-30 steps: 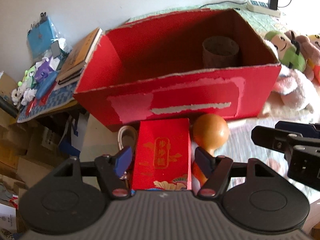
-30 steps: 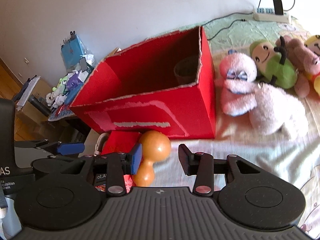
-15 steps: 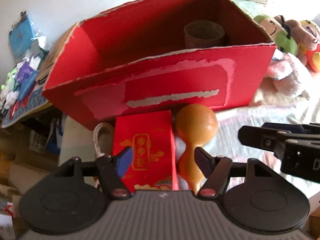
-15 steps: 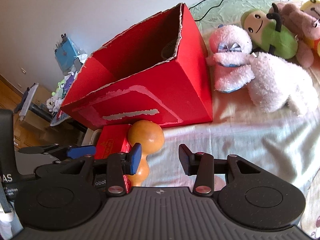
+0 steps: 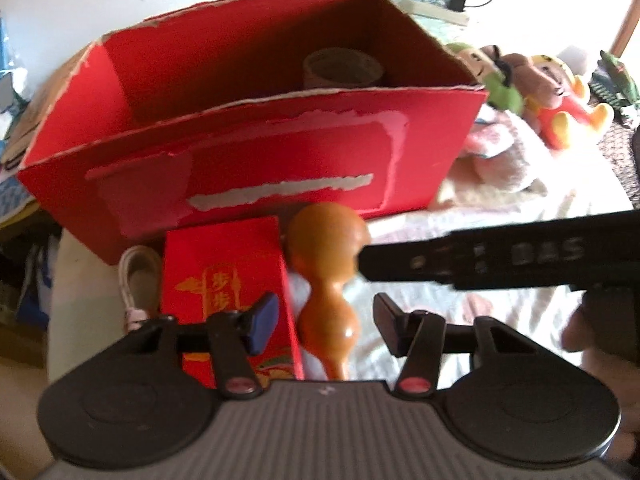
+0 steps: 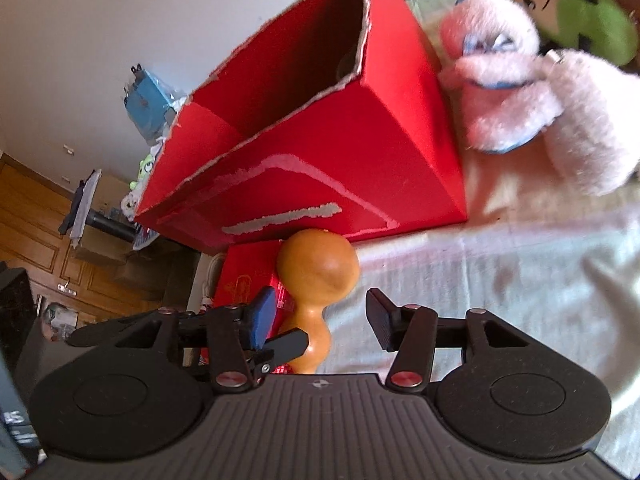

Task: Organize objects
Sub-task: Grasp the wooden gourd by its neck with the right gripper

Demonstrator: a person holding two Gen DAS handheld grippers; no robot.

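Gourd (image 5: 326, 280), orange-brown, glossy, two bulbs joined by a narrow waist; lies on the white bedsheet (image 6: 500, 300) with its large bulb close against the front wall of the red cardboard box (image 5: 248, 168). Left gripper (image 5: 325, 322): jaws wide apart, holding nothing, straddling the gourd's lower bulb from above without visible contact. Right gripper (image 6: 320, 316): likewise spread and empty, its line aimed at the waist and lower bulb; seen from the left wrist view as a dark bar crossing over the large bulb. Handling, by judgement: hard, stiff shell, probably light and hollow, smooth enough to slip; the waist offers the surest hold, since the pads would seat between the bulbs. Adjacent, touching or just beside the gourd's left flank: flat red packet (image 5: 228, 280) with gold print. Beyond it, at the bed's edge, a coiled pale cable (image 5: 134, 276). Inside the box, far corner: a brown cylindrical container (image 5: 342, 68). Right of the box: pink plush toy (image 6: 540, 100), green plush toy (image 6: 580, 12).
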